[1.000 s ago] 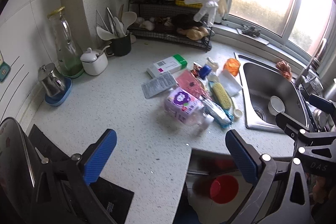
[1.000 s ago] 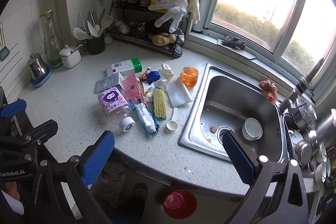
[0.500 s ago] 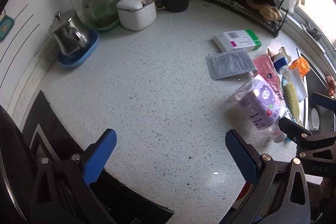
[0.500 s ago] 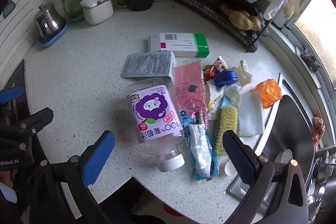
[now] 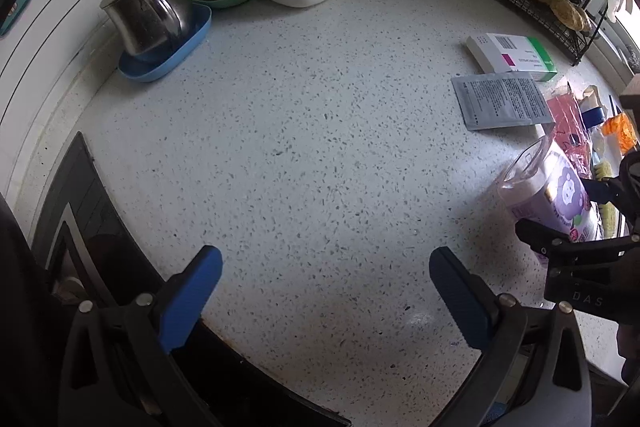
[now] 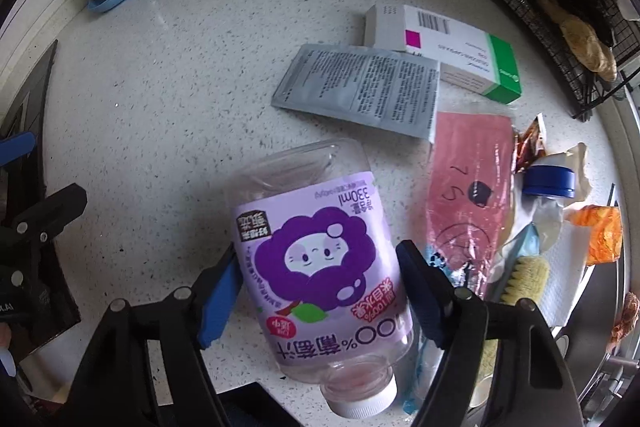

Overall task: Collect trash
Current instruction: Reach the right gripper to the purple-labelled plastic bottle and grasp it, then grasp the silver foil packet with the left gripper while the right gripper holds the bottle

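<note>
Left wrist view: the left claw (image 5: 326, 289) hangs released over bare speckled tabletop (image 5: 300, 147), its blue pads wide apart with nothing between them. The plastic bottle (image 5: 550, 193) lies far right of it, beside the right claw. A steel pot (image 5: 146, 13) stands at the tabletop's back left.

Right wrist view: the right claw (image 6: 316, 291) points down with its jaws closing around the plastic bottle (image 6: 316, 259), 1 blue pad on each side of the purple label; whether they already press it I cannot tell. A grey sachet (image 6: 360, 87) and a medicine box (image 6: 444, 47) lie just behind the bottle.
</note>
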Tool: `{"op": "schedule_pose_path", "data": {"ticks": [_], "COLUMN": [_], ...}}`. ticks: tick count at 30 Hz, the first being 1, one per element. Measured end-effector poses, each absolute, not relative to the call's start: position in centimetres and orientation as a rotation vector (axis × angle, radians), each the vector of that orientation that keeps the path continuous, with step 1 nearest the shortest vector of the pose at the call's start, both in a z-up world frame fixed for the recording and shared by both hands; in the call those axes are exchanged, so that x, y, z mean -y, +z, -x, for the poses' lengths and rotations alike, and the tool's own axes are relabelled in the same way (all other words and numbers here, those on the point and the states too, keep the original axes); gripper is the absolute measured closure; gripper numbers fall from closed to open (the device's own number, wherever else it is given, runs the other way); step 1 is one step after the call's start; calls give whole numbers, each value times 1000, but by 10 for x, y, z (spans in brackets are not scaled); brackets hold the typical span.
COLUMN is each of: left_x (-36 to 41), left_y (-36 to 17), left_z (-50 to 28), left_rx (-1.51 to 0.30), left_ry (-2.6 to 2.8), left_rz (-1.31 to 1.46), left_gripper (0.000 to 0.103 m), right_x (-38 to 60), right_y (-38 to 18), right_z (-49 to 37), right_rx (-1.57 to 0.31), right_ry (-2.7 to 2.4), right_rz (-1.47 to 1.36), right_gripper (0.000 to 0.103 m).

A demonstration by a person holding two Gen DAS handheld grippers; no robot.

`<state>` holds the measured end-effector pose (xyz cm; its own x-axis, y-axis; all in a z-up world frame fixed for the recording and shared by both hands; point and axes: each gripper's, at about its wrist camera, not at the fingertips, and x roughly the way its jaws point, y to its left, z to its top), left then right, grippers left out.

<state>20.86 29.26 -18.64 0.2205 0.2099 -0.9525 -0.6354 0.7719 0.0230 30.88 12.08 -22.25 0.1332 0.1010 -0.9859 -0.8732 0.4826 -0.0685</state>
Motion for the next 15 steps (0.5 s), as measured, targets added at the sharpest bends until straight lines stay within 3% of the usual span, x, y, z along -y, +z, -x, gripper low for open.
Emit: {"op": "schedule_pose_path", "data": {"ticks": [9,15], "left_x": [-291,-279], "left_y": [-178,-163], "left_z": [-231,-263], "left_rx": [-1205,-1177], "left_ry": [560,473], "left_rz": [390,366], "left_gripper": [0,0], "right_x": [-111,-83], "right_y": [-216,-180], "right_z": [-327,-350], "right_rx": [-1231,-1212], "right_ry": [811,728], "right_rz": [687,560], "right_gripper": [34,34]}}
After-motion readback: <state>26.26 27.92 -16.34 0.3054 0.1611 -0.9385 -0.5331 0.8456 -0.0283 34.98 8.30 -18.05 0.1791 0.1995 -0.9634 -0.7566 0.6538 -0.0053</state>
